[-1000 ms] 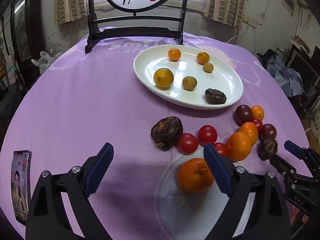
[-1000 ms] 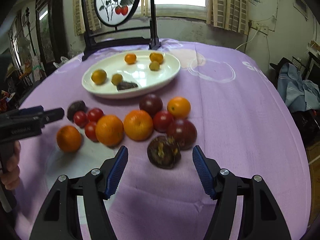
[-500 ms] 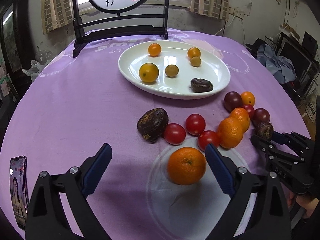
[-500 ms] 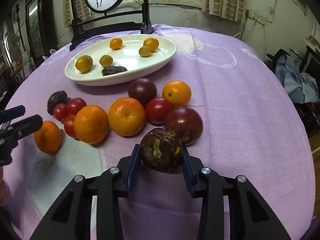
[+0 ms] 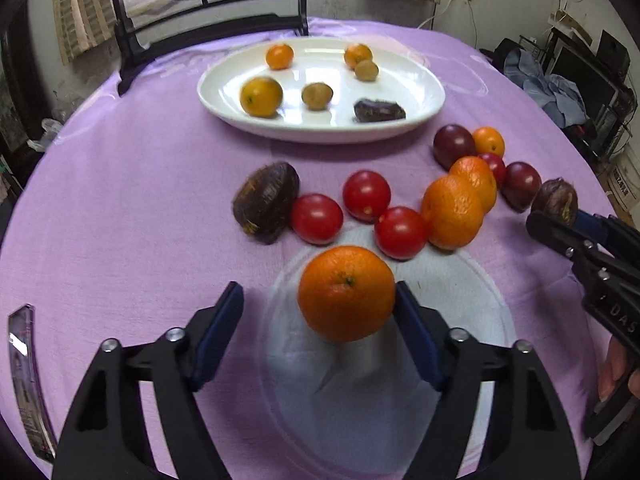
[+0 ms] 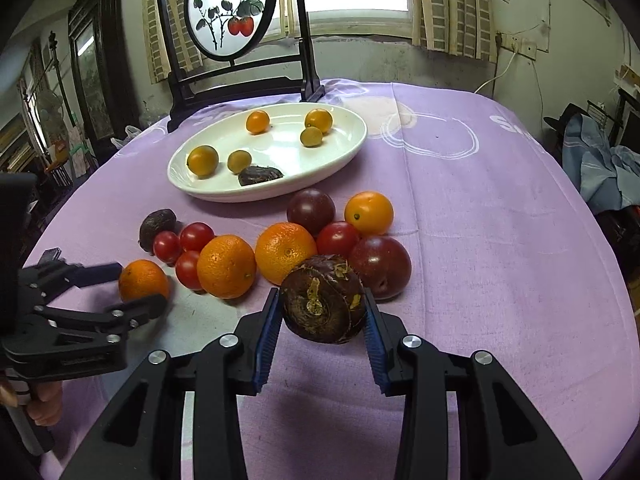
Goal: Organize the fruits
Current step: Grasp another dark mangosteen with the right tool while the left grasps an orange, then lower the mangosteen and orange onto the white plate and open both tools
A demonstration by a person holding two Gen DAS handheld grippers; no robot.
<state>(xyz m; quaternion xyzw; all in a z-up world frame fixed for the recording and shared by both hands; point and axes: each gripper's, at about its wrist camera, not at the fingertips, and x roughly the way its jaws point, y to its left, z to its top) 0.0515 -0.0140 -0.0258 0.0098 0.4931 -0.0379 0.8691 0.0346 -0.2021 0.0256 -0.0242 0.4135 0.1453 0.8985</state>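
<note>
Dark wrinkled fruit [image 6: 323, 299] sits clamped in right tool [image 6: 320, 320].

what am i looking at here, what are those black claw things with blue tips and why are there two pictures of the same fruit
There is no robot: a person holds a hand-operated claw in each hand, and each claw carries a wide-angle camera looking forward along its two blue-padded fingers. That gives two pictures of one table.

In the left camera's picture, the left claw is open around an orange; one pad is at the fruit, the other stands apart from it. The other claw enters from the right edge.

In the right camera's picture, the right claw is shut on a dark brown wrinkled fruit, apparently lifted.

On the purple tablecloth lie oranges, red tomatoes and dark plums. Behind them, a white plate holds small yellow-orange fruits and one dark piece.
</note>
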